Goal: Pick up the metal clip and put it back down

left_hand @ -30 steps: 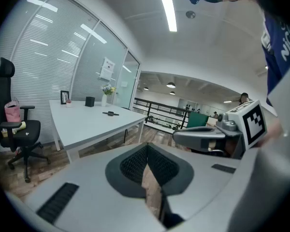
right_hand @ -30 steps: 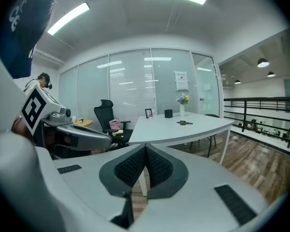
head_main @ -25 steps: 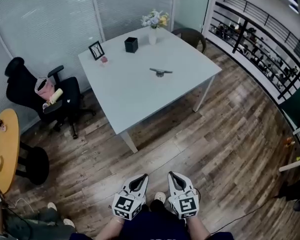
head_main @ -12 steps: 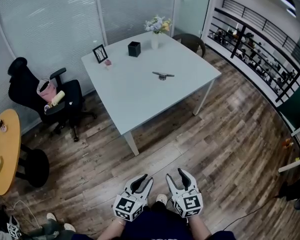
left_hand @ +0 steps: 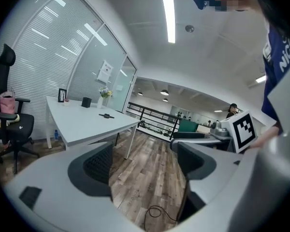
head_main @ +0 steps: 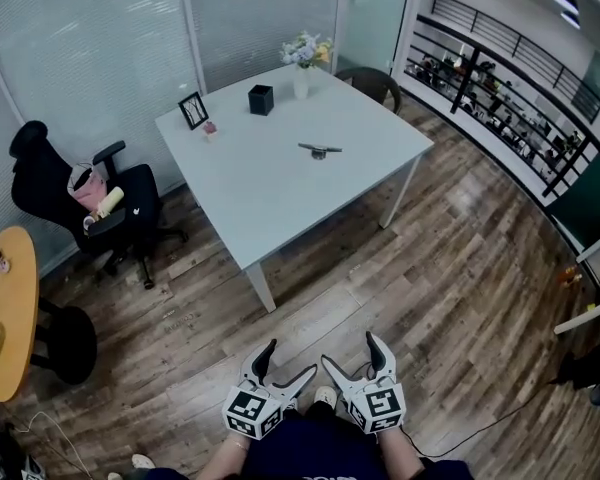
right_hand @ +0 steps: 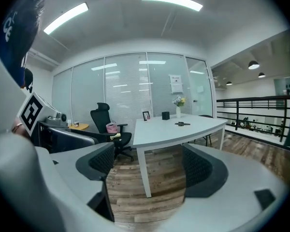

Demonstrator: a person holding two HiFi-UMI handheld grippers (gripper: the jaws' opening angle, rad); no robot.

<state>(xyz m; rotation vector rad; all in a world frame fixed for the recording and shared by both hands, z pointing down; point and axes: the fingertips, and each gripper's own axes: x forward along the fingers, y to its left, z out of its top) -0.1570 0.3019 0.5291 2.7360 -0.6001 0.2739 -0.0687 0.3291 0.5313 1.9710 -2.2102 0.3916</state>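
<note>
Your left gripper [head_main: 286,365] and right gripper [head_main: 355,356] have both just been opening. Their jaws now stand wide apart, with nothing between them and touching nothing. The metal clip [head_main: 320,149], a thin dark bar over a small knob, lies on the desk [head_main: 270,188] toward its far right edge, well apart from both grippers.

I see an office: a white desk [head_main: 270,193], a black swivel chair [head_main: 40,173] left of it, frosted glass partitions [head_main: 90,38] behind it.
</note>
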